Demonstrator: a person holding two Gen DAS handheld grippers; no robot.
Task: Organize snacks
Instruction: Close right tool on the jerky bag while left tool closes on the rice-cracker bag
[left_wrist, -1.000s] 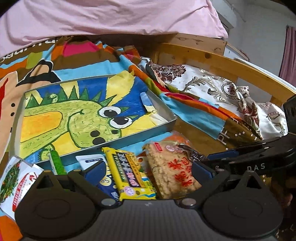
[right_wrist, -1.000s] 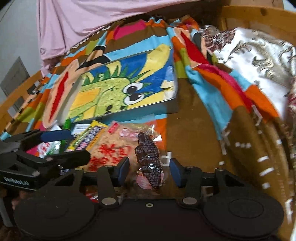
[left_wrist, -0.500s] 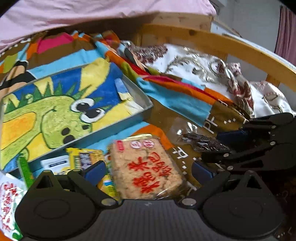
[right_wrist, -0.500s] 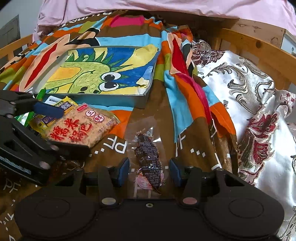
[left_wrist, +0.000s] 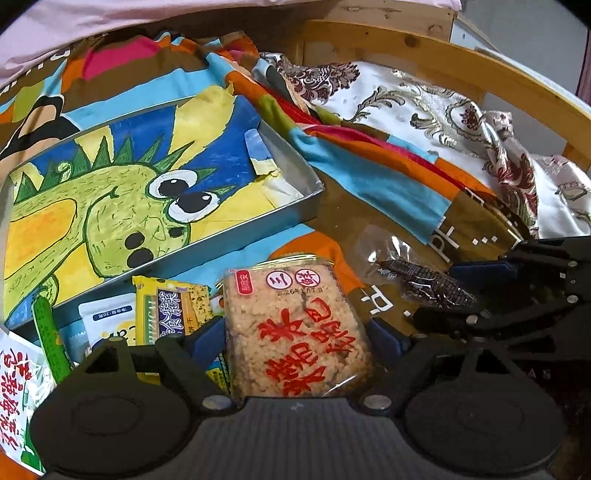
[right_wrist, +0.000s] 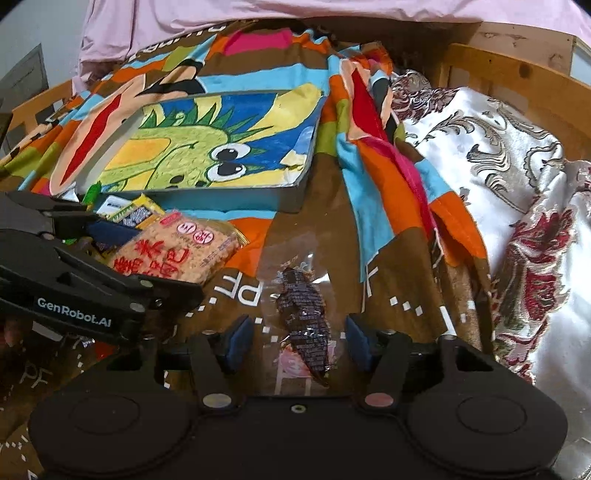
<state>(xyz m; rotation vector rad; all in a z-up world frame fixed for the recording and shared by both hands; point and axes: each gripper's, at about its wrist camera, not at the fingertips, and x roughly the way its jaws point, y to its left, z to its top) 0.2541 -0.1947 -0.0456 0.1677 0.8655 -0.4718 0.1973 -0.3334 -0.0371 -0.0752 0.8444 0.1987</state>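
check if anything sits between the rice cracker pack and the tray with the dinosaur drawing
Nothing visible blocks it. The rice cracker pack lies between the closing left gripper jaws; only bare blanket separates it from the tray.

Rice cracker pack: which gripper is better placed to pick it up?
Left. The left gripper straddles the rice cracker pack, jaws closing. The right gripper straddles the dark candy packet, jaws opening.

Both cameras ride low, angled down, close to the bedspread (left_wrist: 369, 177). Each catches the dinosaur tray (left_wrist: 310, 206) upper left and the rice cracker pack (right_wrist: 177, 254)
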